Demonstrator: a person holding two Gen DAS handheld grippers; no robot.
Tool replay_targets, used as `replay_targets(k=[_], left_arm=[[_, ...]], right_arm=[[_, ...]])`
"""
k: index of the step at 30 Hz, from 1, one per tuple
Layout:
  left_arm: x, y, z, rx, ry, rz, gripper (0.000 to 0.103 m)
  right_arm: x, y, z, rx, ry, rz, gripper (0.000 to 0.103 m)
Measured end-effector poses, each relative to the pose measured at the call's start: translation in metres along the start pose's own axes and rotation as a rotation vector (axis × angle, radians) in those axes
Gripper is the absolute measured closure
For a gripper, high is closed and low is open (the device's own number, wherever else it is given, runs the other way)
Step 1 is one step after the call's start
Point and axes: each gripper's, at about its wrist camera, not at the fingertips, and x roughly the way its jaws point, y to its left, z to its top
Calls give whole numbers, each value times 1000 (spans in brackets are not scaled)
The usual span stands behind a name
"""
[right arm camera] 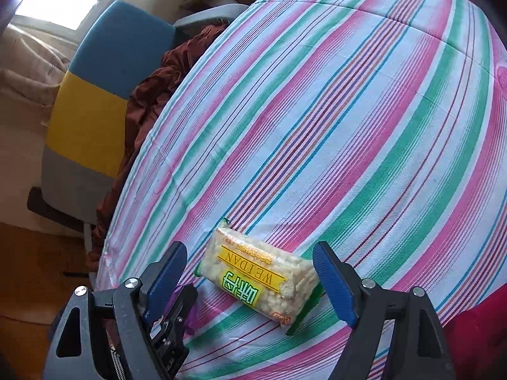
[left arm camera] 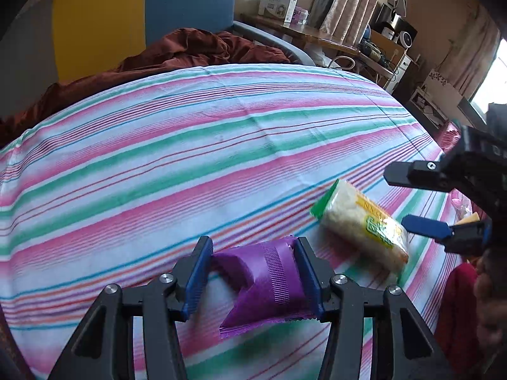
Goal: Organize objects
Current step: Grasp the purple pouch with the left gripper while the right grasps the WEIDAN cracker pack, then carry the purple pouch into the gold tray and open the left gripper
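Purple packet (left arm camera: 269,281) is sitting nearest the left wrist camera, pinched across its width between the blue pads of the left gripper (left arm camera: 253,281), whose fingers (left arm camera: 198,280) are pressing into it from both sides so the wrapper is creasing. It is lying low over the striped bed (left arm camera: 190,158), near the front edge; whether it is lifted off or touching the sheet cannot be told.

Just beside it, to the right, the rice snack (right arm camera: 258,280) is lying flat on the sheet, label up. The right gripper (right arm camera: 253,278) is hovering over it with fingers (right arm camera: 336,281) spread wide, one on each side of the pack and not touching it.

Judging by this, the step in hand is taking the snack with the right while the left is holding the packet. To do it well, the right should be coming straight down so the pads are meeting the long sides near the middle, then closing gently, since the puffed contents look brittle and the film slippery. The left should be keeping clear, as the two grippers are working close together.
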Motion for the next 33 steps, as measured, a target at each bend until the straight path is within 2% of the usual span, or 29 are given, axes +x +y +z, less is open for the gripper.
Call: replay_targets(k=[3, 9, 12, 13, 14, 15, 16, 21, 28, 33], left_arm=[[-17, 6, -22, -16, -7, 9, 50], [-52, 10, -71, 11, -46, 29, 50], [-62, 14, -88, 12, -75, 35, 49], [-64, 16, -92, 6, -86, 37, 49], [-65, 18, -94, 0, -96, 37, 49], [-65, 19, -96, -4, -105, 35, 49], [-63, 18, -98, -3, -109, 38, 49], [-58, 6, -107, 68, -146, 107, 50], [-60, 17, -110, 33, -168, 66, 56], [-60, 22, -111, 13, -178, 45, 59]], right_arm=[[13, 12, -4, -73, 59, -45, 20], [25, 38, -16, -253, 88, -153, 18], [32, 51, -25, -355, 97, -241, 18], [34, 55, -28, -389, 91, -285, 25], [34, 59, -31, -424, 76, -335, 44], [34, 62, -33, -448, 67, -350, 52], [34, 64, -35, -461, 69, -336, 61], [40, 73, -43, -527, 105, -292, 61], [43, 70, -44, -542, 121, -293, 59], [46, 73, -47, -586, 118, -332, 56]])
